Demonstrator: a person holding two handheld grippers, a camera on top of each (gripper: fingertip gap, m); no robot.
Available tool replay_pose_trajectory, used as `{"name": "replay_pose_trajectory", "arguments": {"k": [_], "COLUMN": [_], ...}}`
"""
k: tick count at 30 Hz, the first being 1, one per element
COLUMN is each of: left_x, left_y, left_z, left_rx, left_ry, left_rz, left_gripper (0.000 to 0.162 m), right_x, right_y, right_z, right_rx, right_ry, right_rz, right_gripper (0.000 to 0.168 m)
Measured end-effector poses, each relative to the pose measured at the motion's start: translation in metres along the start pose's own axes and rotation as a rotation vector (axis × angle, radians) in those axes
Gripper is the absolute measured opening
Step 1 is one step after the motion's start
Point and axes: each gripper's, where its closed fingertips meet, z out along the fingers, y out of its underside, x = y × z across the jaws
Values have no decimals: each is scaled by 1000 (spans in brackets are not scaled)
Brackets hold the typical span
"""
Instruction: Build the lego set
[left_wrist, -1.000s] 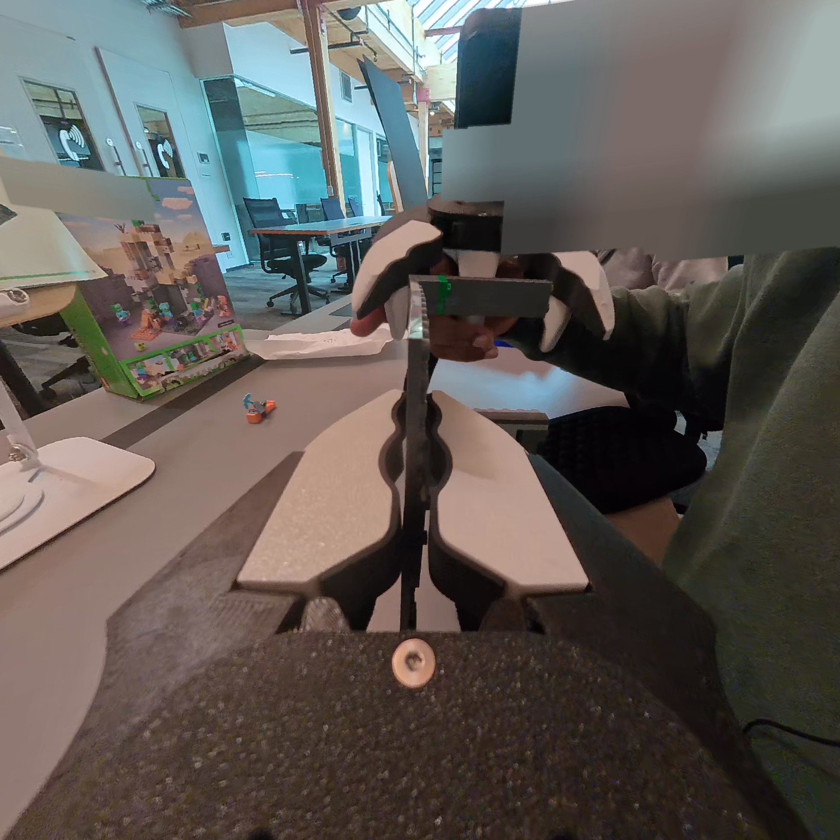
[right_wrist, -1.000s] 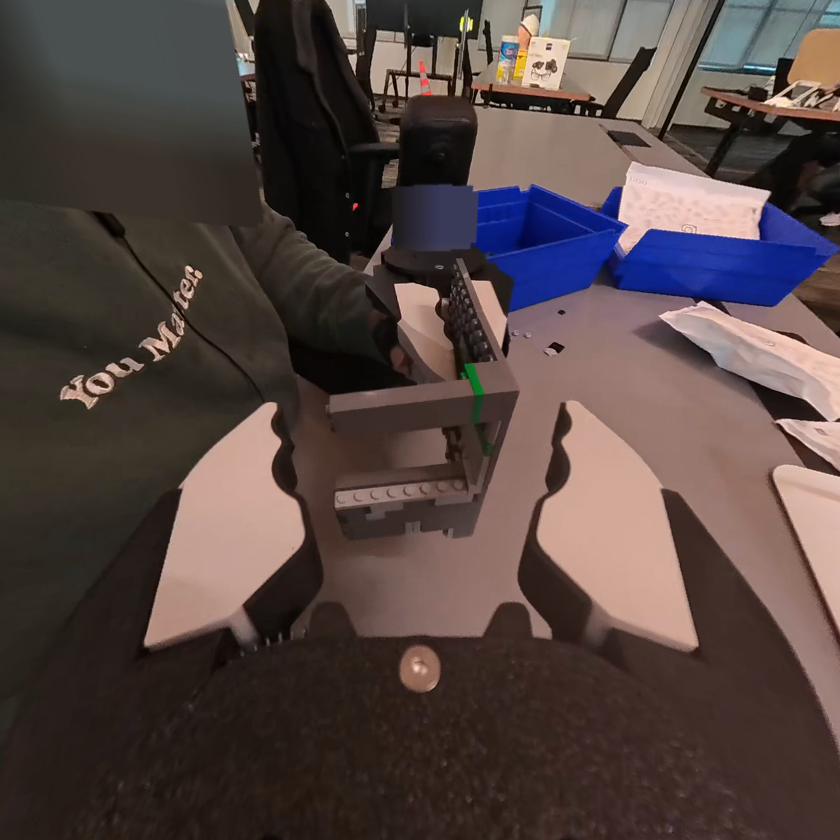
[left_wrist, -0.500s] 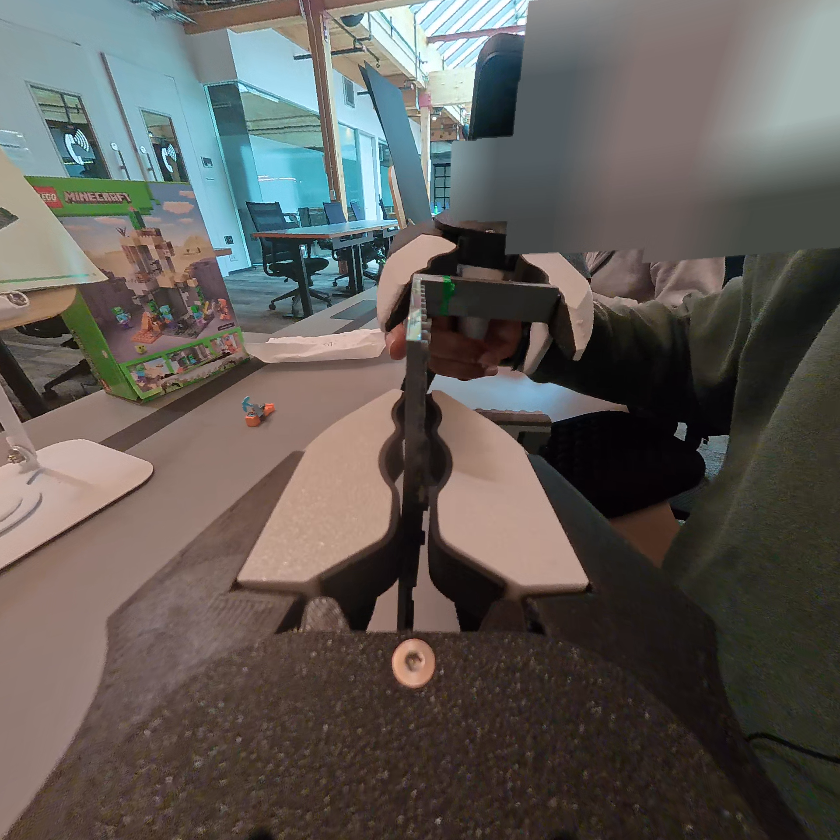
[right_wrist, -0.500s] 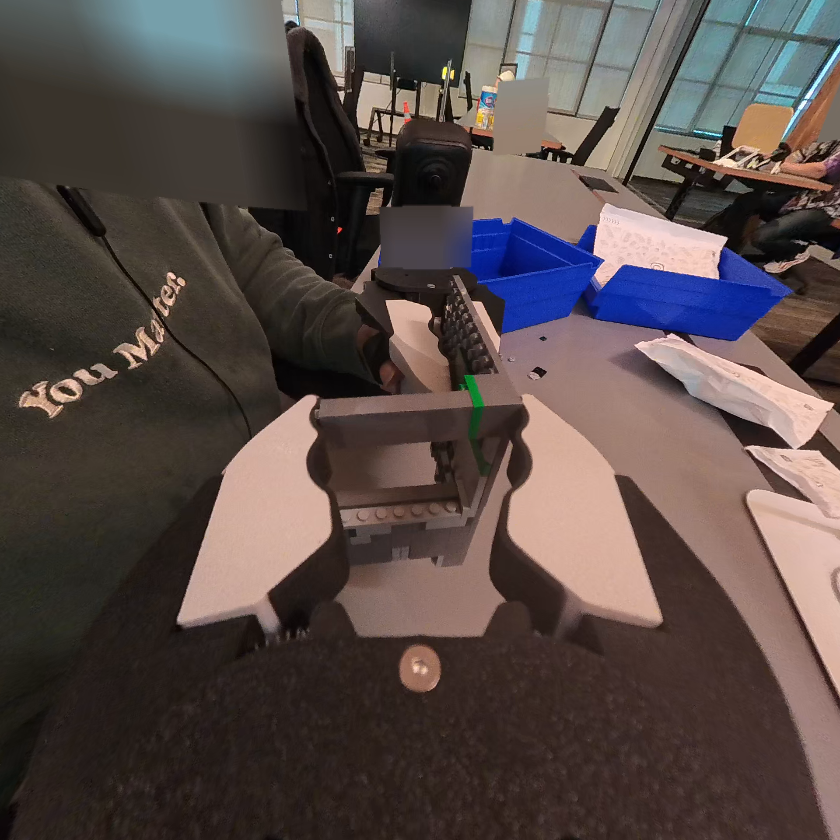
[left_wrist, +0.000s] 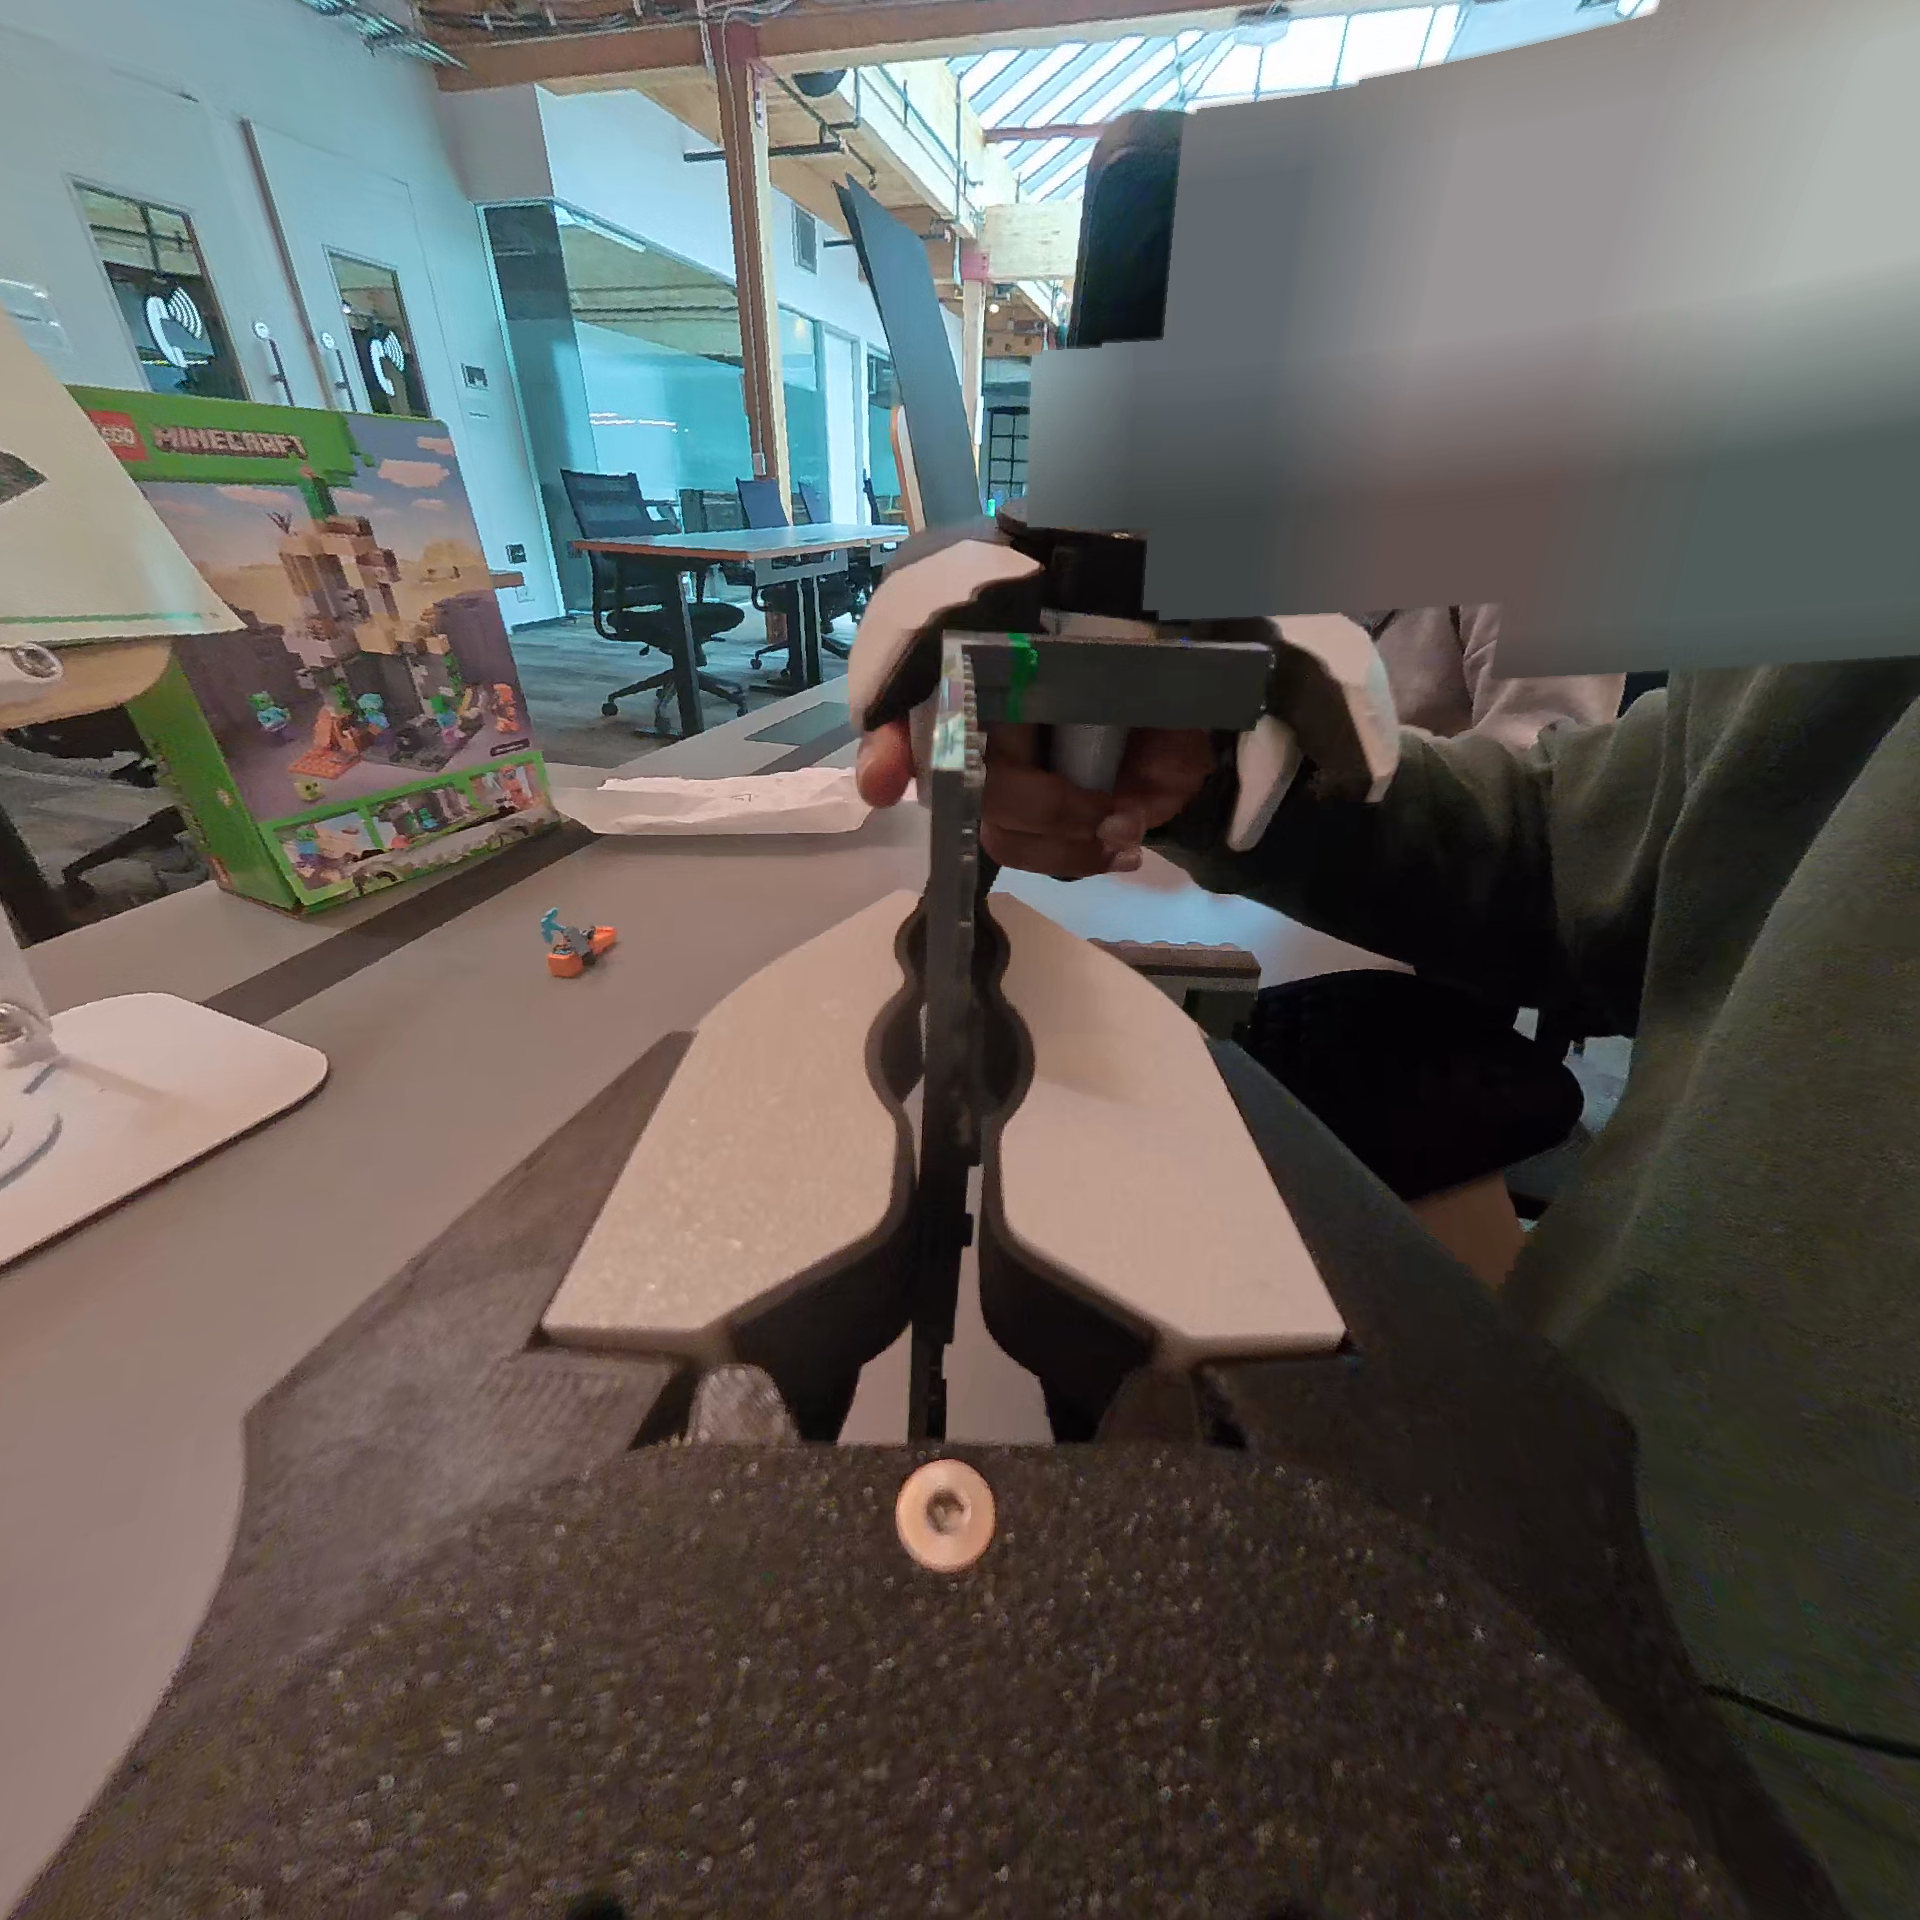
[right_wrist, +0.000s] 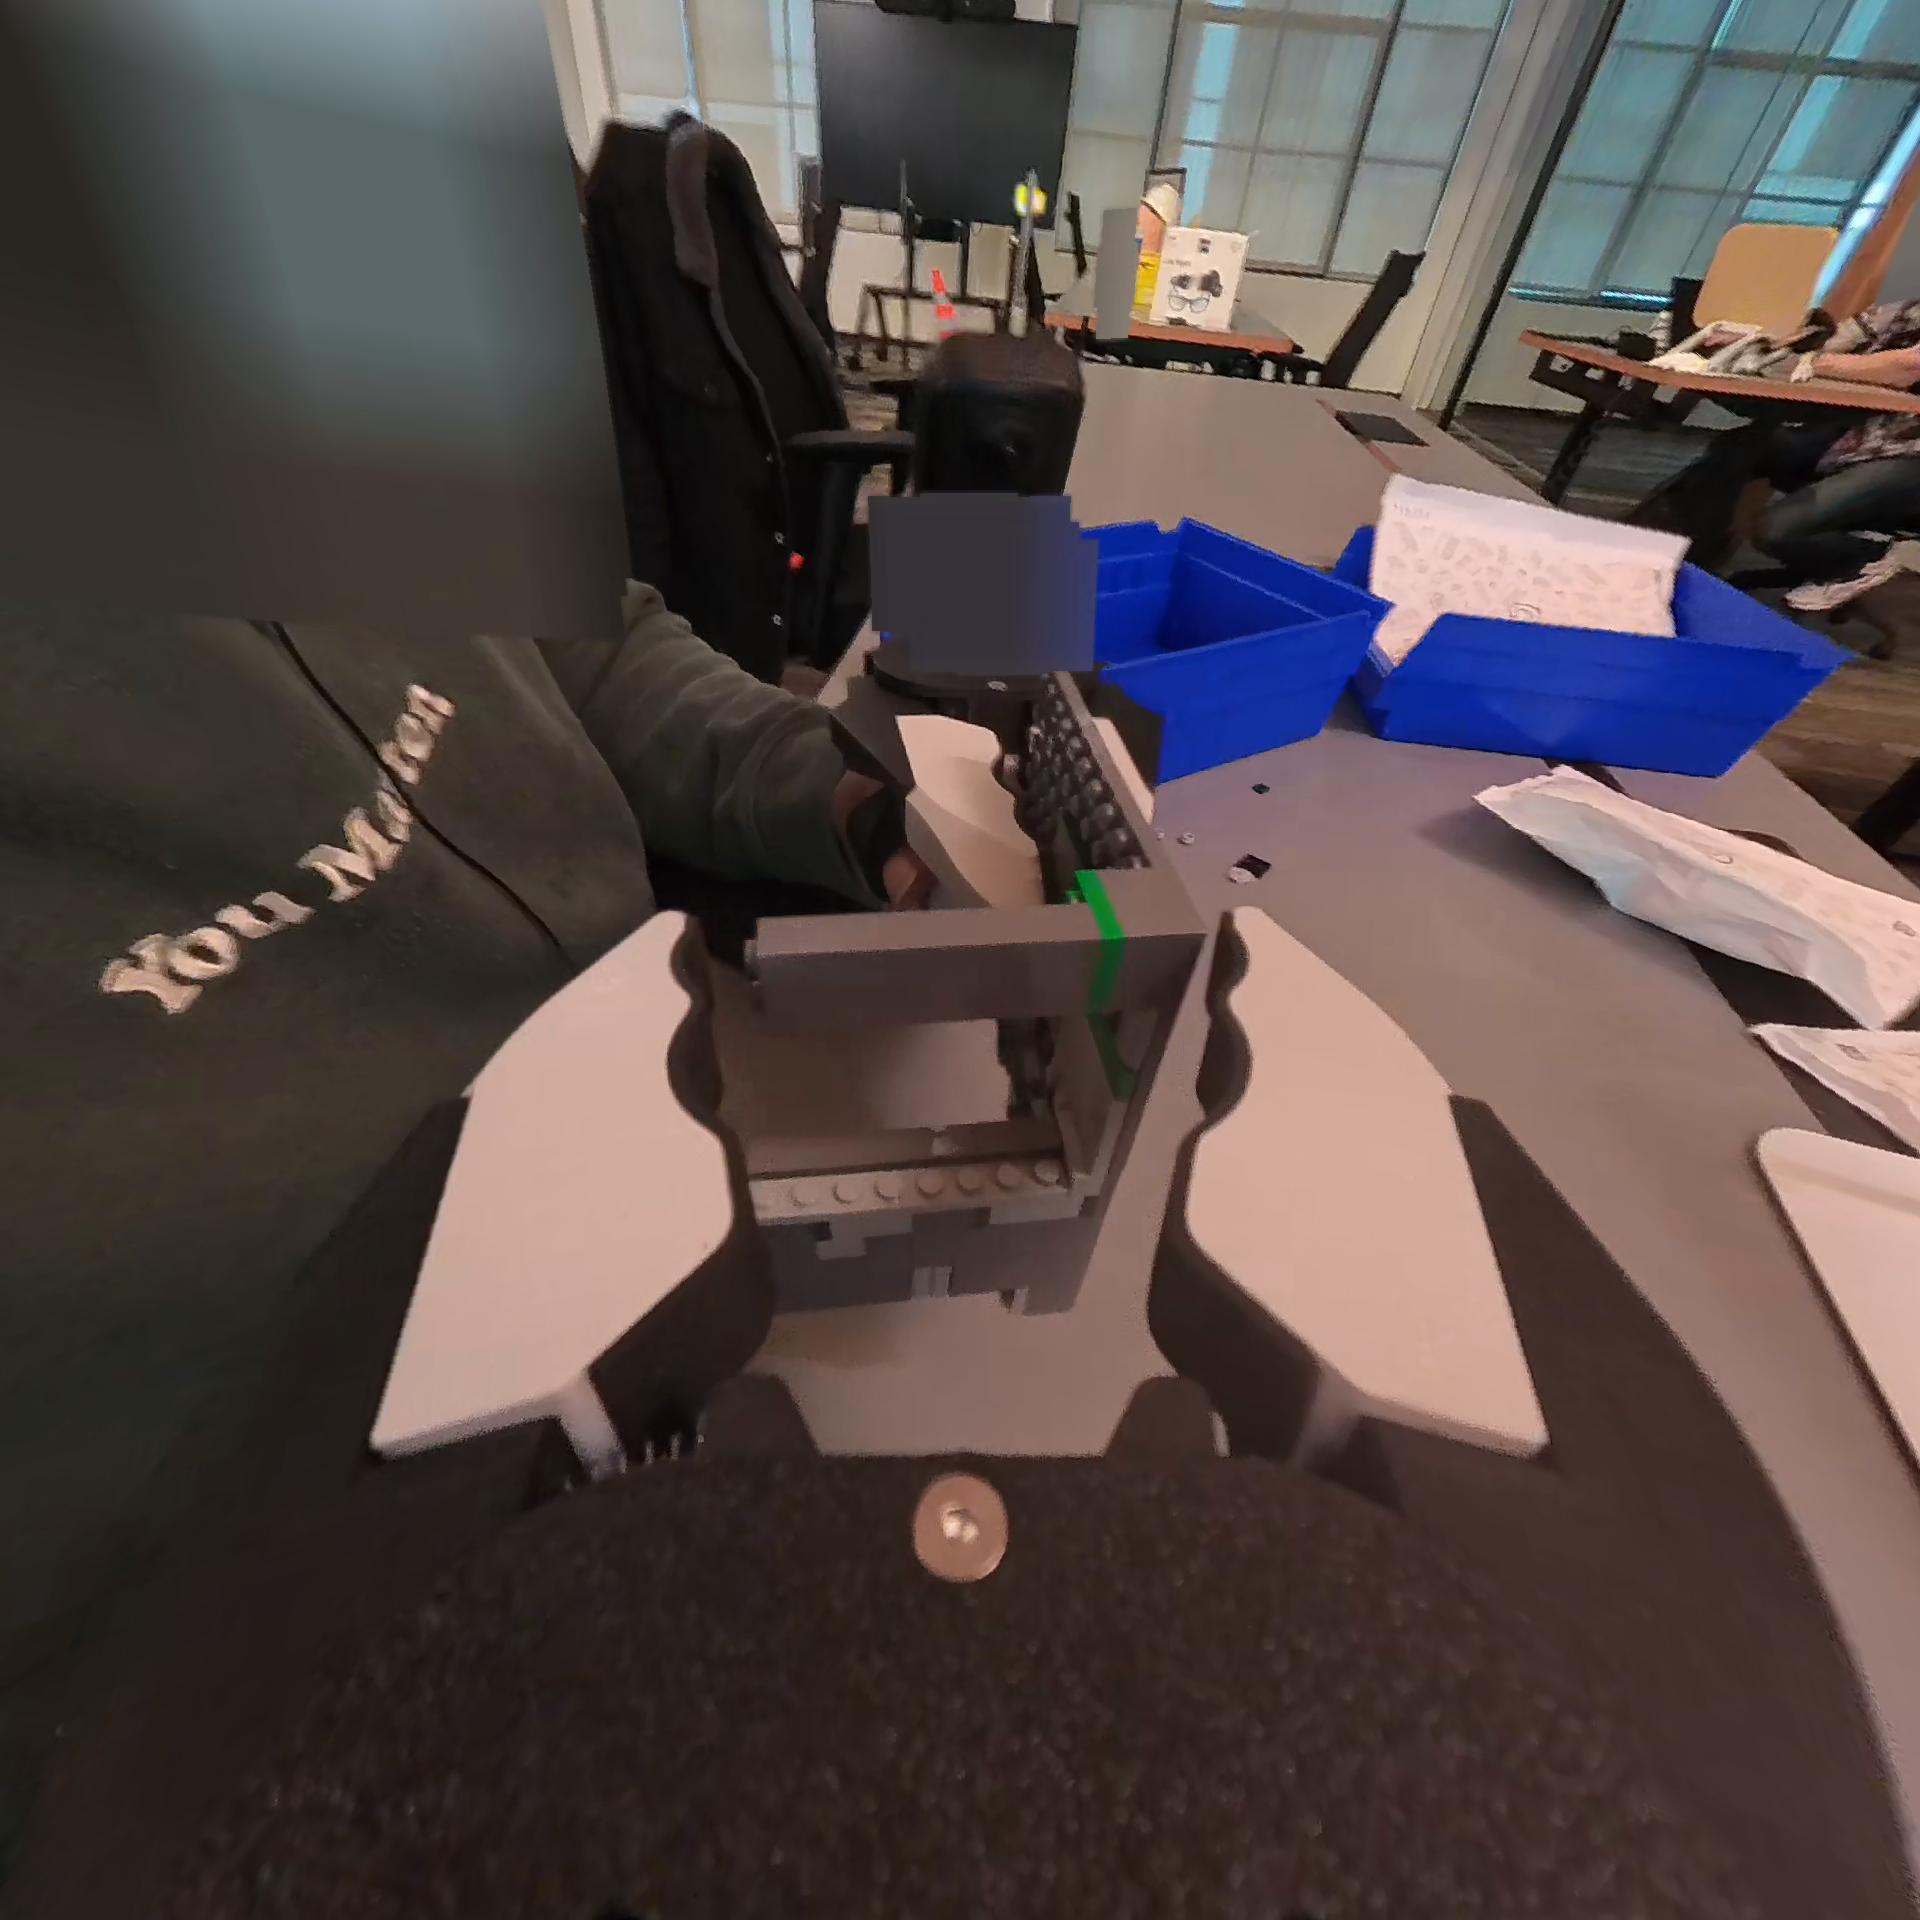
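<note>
Now the left gripper (left_wrist: 951, 1029) pinches the studded wall of the grey lego frame (right_wrist: 977, 1101) edge-on, held above the table (right_wrist: 1403, 987). At twelve o'clock, the right gripper (right_wrist: 961, 1049) brackets its sides, contact unclear; next likely squeezing parts home squarely.

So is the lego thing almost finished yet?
Not nearly. A grey frame with a green strip is built. The left gripper clamps its studded wall; the right gripper straddles it. Loose pieces and unopened bags remain.
</note>
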Motion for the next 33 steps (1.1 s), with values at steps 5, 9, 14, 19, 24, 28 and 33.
{"name": "replay_pose_trajectory", "arguments": {"k": [5, 9, 14, 19, 24, 28, 33], "left_x": [-5, -6, -4, -8, -9, -7, -10], "left_y": [-7, -8, -7, -7, -6, -7, -11], "left_z": [-6, -7, -3, -5, -5, -4, -7], "left_rx": [52, 84, 97, 106, 101, 102, 128], "left_ry": [11, 44, 62, 33, 32, 24, 2], "left_rz": [-71, -146, -181, -176, -172, -140, -128], "left_gripper": [7, 6, 6, 6, 6, 7, 7], "right_x": [2, 30, 27, 28, 30, 34, 30], "right_y": [-10, 15, 26, 29, 33, 37, 32], "right_z": [-23, -25, 10, 26, 30, 32, 37], "right_rx": [124, 121, 41, 1, -83, -130, -100], "right_ry": [-73, 39, 52, 21, -18, -31, -52], "right_rz": [115, 216, 169, 171, 196, 196, 161], "right_gripper": [86, 67, 54, 36, 32, 25, 8]}}
